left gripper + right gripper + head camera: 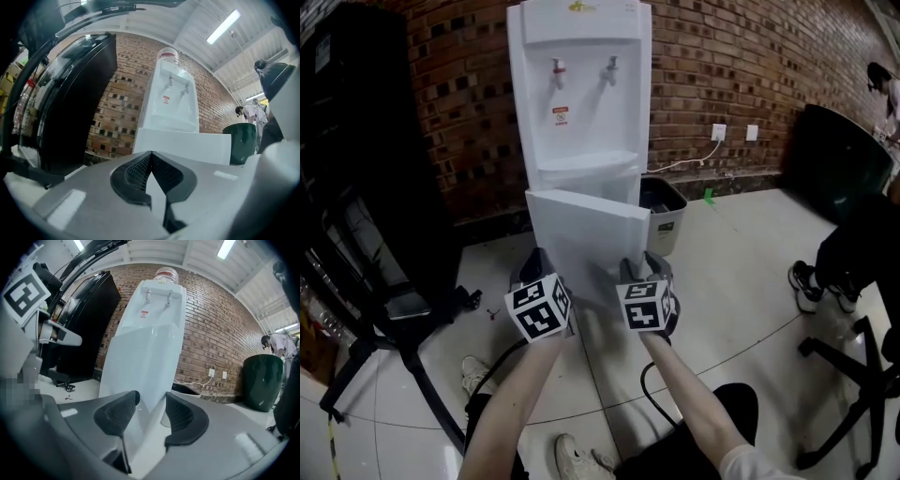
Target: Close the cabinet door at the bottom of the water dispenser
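The white water dispenser (581, 94) stands against the brick wall. Its bottom cabinet door (586, 234) hangs open, swung out toward me at a slant. My left gripper (536, 261) is low in front of the door's left part. Its jaws are shut tip to tip and empty (151, 153), with the door (183, 145) just beyond them. My right gripper (652, 262) is by the door's right edge. Its jaws stand apart (151, 399), and the white door panel (140, 362) fills the gap between them. I cannot see the pads pressing on it.
A grey waste bin (664, 211) sits right of the dispenser. A tall black cabinet (366, 141) and a black chair frame (384, 309) are at the left. At the right are a dark round bin (834, 159), a seated person's shoes (811, 281) and a chair base (853, 384).
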Demonstrator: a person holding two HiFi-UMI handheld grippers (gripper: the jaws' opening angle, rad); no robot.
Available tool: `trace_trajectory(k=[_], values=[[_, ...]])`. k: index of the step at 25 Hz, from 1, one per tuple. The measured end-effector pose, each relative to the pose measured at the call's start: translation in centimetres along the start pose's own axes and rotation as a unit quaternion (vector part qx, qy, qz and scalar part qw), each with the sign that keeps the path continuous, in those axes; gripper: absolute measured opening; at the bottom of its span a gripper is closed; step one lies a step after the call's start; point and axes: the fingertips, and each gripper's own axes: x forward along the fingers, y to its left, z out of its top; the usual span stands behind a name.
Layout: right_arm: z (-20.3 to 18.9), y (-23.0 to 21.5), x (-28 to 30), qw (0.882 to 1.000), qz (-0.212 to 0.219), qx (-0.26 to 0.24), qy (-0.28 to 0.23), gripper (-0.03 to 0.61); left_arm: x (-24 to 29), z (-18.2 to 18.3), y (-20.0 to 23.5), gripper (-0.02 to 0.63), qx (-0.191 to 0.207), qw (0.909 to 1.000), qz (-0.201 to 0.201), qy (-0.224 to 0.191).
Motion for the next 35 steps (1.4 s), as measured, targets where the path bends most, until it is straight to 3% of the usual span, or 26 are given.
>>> trace_trajectory(k=[4, 8, 13, 26, 35], values=[[-0.1, -1.5, 1.6, 1.0, -0.006, -0.001, -0.007, 0.176, 1.8, -0.5, -1.7, 0.01, 0.011, 0.9998, -0.018, -0.007], [-0.2, -2.7, 3.3, 1.0, -0.009, -0.004, -0.011, 0.169, 2.0, -1.1, -1.7, 0.01, -0.008, 0.9997, -0.015, -0.019], [-0.1, -4.4, 5.2, 1.0, -0.014, -0.014, -0.022, 0.147, 2.8, -1.0, -1.7, 0.011, 0.021, 0.9992, -0.022, -0.026], [0.3, -6.2, 9.5, 0.998, -0.033, -0.048, -0.027, 0.127, 4.0, -2.3, 1.7, 0.009, -0.002, 0.9996, 0.005, -0.029], [0.7, -6.3, 12.4, 0.996, -0.023, -0.088, -0.02, 0.06, 4.2, -3.7, 5.3, 0.008, -0.037, 0.9982, 0.04, -0.027]])
